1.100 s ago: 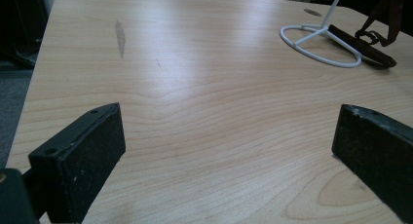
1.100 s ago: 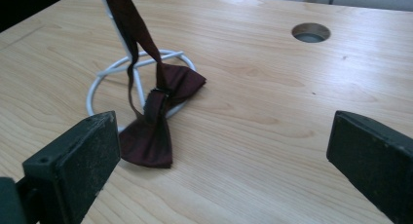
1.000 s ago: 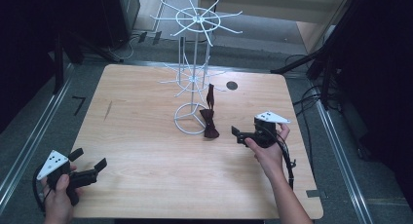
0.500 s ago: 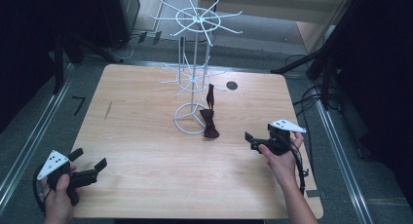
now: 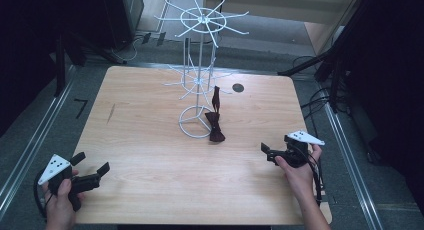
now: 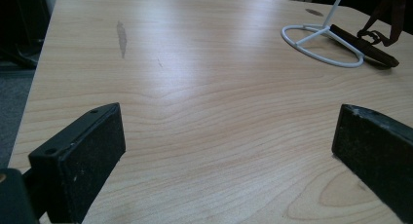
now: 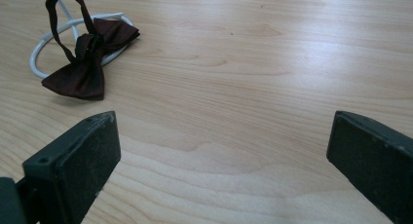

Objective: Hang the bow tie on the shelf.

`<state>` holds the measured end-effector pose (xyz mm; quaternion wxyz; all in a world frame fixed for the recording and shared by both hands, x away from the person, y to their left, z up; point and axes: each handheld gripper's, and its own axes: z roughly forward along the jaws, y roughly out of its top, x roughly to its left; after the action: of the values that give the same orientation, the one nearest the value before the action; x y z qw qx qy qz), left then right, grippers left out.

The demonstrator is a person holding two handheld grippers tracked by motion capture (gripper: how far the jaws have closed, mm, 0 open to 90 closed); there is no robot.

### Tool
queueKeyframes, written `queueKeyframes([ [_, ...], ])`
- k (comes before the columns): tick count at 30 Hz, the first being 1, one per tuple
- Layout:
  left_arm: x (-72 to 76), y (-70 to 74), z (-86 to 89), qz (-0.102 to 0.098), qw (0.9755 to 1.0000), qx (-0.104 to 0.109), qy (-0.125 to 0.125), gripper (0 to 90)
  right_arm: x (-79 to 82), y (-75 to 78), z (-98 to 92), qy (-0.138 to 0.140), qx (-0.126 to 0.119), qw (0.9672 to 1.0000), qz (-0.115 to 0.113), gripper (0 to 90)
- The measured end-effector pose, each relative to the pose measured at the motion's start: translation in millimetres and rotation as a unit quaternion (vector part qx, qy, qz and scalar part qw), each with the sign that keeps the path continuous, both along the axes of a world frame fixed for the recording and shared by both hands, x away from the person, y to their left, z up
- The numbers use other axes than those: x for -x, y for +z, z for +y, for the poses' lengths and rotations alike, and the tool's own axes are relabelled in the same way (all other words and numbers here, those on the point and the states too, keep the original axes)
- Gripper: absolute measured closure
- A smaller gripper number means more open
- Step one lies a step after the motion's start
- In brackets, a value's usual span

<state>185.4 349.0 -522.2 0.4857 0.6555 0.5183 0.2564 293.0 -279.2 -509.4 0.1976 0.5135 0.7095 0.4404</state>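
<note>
Closest to you, your left gripper (image 5: pixel 91 170) sits at the near left corner of the light wood-grain table (image 5: pixel 150 140), black body with the grey three-cornered plate on top, held in your left hand (image 5: pixel 60 205). Its jaws are wide apart with nothing between them; in the left gripper view you just get bare tabletop between the two black pads (image 6: pixel 83 156).

Over on the near right side, your right gripper (image 5: pixel 267 154) is low over the table in your right hand (image 5: pixel 300 172), pointing left toward the middle. Those jaws are spread wide too and hold nothing. The right gripper view looks across plain wood toward the stand.

Further in, around the middle of the table, the dark maroon fabric bow tie (image 5: pixel 215 125) lies with its bow partly on the round wire base of the white wire rack stand (image 5: pixel 200 80), its lower wing on the wood just beside the ring. Its strap runs up to one of the rack's lower arms. The right gripper is well apart from it.

Beyond that, near the far edge, there's a small round dark hole (image 5: pixel 238 88) in the tabletop.
</note>
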Motion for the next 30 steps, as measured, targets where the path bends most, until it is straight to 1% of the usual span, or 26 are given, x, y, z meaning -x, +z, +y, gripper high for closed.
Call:
queueKeyframes([
  [2, 0.0, 0.0, 0.1, 0.0, 1.0, 0.0, 0.0, 0.0, 2.2, -0.6, -3.6, -0.003, 0.0, 1.0, -0.001, 0.0],
  [13, 0.1, 0.0, -0.2, -0.001, 1.0, 0.0, 0.001, 0.0, 17.2, -7.2, -29.3, -0.025, 0.002, 0.9996, 0.009, 0.0],
  [17, 0.1, 0.1, -0.2, 0.0, 1.0, -0.001, 0.001, 0.0, 23.5, -10.4, -40.1, -0.03, 0.004, 0.9995, 0.007, 0.0],
  [30, 0.4, 0.1, -0.7, 0.001, 1.0, -0.001, 0.001, 0.0, 45.9, -21.5, -76.0, -0.061, 0.001, 0.998, 0.017, 0.0],
])
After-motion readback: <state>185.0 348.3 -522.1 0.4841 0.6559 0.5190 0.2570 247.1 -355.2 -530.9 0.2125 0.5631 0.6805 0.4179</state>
